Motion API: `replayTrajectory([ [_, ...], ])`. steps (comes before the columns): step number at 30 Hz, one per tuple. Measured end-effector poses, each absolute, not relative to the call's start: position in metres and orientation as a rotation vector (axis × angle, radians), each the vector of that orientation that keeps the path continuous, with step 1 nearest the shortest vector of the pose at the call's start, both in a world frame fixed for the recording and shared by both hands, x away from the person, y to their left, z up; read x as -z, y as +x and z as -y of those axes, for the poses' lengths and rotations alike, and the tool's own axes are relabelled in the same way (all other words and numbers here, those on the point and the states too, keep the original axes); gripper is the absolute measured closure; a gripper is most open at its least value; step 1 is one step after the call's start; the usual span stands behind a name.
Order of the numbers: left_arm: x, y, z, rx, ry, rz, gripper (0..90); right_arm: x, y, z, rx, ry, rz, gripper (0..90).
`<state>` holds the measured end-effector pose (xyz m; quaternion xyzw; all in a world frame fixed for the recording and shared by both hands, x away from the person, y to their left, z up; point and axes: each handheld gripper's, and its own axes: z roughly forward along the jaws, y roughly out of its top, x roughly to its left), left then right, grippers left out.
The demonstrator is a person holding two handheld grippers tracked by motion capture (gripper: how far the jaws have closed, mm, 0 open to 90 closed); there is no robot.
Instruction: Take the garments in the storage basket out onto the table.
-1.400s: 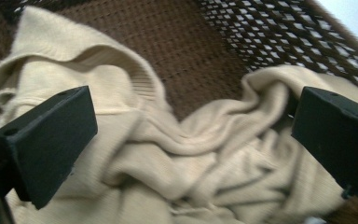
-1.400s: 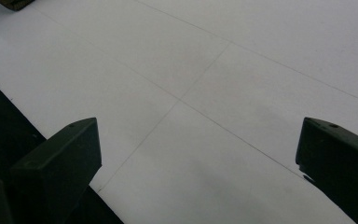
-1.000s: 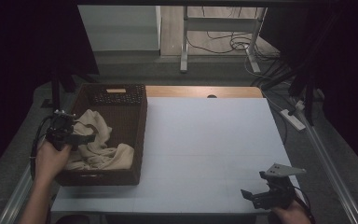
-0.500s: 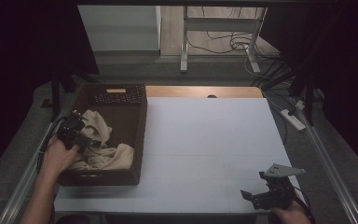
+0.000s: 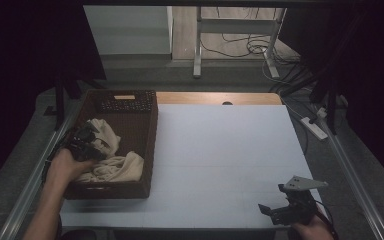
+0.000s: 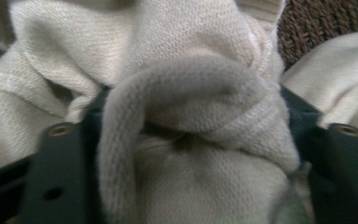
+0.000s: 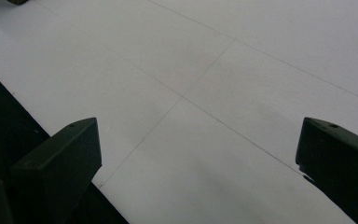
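My left tongs [image 5: 82,141], just closing, clamp a fold of cream knit cloth [image 6: 186,116] inside the wicker basket [image 5: 147,145]; right tongs [image 5: 286,210] gape over bare white tabletop [image 5: 230,150].

A white table top [image 5: 230,150] with thin seam lines is seen in the middle, and a strip of bare wood [image 5: 215,98] is left uncovered along its far edge. On the right, beside the table, a white power strip [image 5: 314,127] is laid on the grey floor. Farther away, a white metal frame [image 5: 235,30] and loose black cables [image 5: 252,47] are seen on the floor.
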<state>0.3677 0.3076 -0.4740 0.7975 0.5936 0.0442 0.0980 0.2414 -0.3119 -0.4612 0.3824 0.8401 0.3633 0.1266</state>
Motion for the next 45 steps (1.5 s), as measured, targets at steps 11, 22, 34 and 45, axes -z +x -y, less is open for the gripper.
replayTrajectory([
  [11,0.459,0.364,-0.315,-0.133,2.252,-1.709,59.8,0.461,0.242,0.312,-1.055,1.127,-2.447,0.3],
  [22,0.423,0.352,-0.334,-0.105,1.942,-1.474,61.3,0.462,0.243,0.311,-1.048,1.132,-2.452,0.3],
  [34,0.374,0.354,-0.321,-0.094,1.813,-1.268,61.2,0.462,0.243,0.311,-1.047,1.129,-2.451,0.3],
  [45,0.327,0.366,-0.286,-0.125,1.767,-1.105,61.1,0.461,0.242,0.312,-1.050,1.128,-2.450,0.3],
])
